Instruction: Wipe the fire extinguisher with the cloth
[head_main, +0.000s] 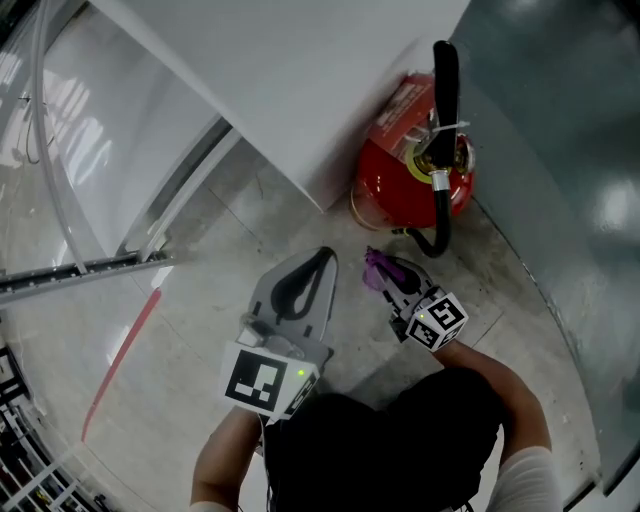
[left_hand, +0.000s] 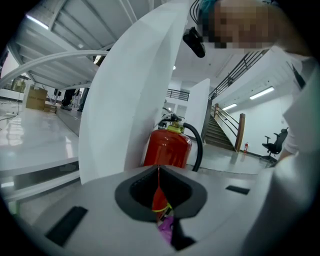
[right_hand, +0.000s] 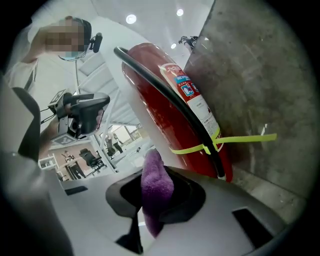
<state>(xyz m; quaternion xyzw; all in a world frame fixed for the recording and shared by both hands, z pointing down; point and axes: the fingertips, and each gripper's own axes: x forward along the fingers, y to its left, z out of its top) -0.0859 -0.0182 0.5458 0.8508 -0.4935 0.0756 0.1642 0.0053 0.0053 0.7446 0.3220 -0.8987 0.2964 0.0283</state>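
A red fire extinguisher (head_main: 412, 160) with a black hose (head_main: 443, 150) stands on the floor, in the corner between a white panel and a grey wall. My right gripper (head_main: 385, 270) is shut on a purple cloth (head_main: 377, 266), a short way in front of the extinguisher and apart from it. In the right gripper view the cloth (right_hand: 156, 186) sticks up between the jaws, with the extinguisher (right_hand: 167, 107) slanting close behind. My left gripper (head_main: 322, 258) is shut and holds nothing, to the left of the right one. Its view shows the extinguisher (left_hand: 167, 146) upright ahead.
A white panel (head_main: 300, 80) leans at the extinguisher's left. The grey wall (head_main: 560, 150) runs along the right. A yellow tie (right_hand: 222, 142) binds the hose to the cylinder. A metal rail (head_main: 80, 268) and a red floor line (head_main: 125, 350) lie to the left.
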